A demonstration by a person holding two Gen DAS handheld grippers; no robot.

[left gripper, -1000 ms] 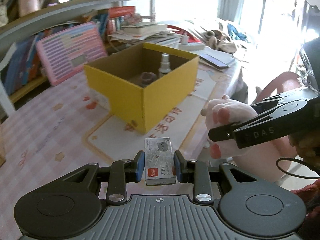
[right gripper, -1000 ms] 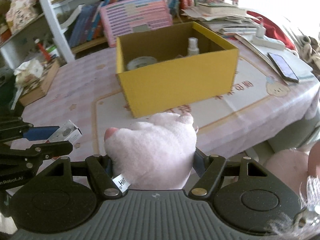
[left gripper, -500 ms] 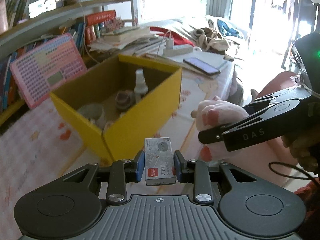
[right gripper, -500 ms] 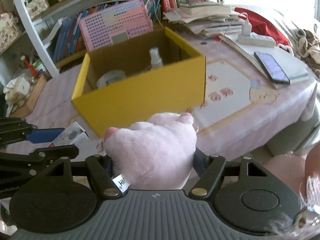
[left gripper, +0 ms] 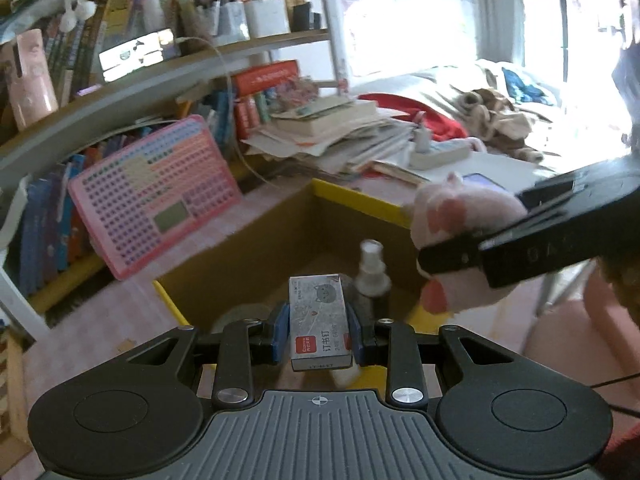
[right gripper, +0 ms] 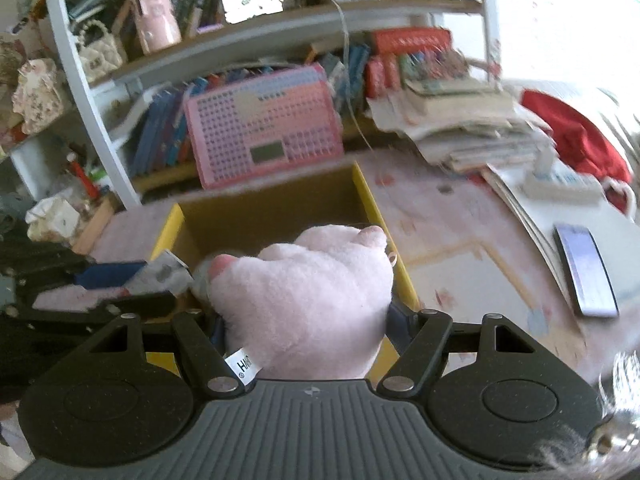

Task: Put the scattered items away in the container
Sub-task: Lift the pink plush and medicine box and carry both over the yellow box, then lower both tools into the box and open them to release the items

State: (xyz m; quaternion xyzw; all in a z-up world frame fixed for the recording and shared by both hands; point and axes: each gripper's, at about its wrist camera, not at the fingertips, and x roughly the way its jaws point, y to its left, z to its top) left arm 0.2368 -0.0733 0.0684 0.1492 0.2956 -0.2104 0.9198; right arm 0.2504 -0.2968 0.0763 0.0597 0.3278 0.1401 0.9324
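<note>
Carrying two items over the yellow box [left gripper: 360, 200] at once, apparently so both can drop in together. Left claw [left gripper: 319, 334] closed on a small staple box [left gripper: 320, 328], blue pads pressing its long sides, label facing up, low centre of the left view and above the box's open top. Right claw [right gripper: 308, 328] clamped around a pink plush toy [right gripper: 308, 300], squeezed at its lower body so the soft bulk bulges forward over the box's near right corner, centre of the right view. Already inside: a spray bottle [left gripper: 372, 276] standing upright, just right of the staple box in the left view, plus something round, partly hidden. Probably close to release; needs care so neither item knocks the bottle. Phone [right gripper: 586, 276] lying at right on the table, well apart from the box.
</note>
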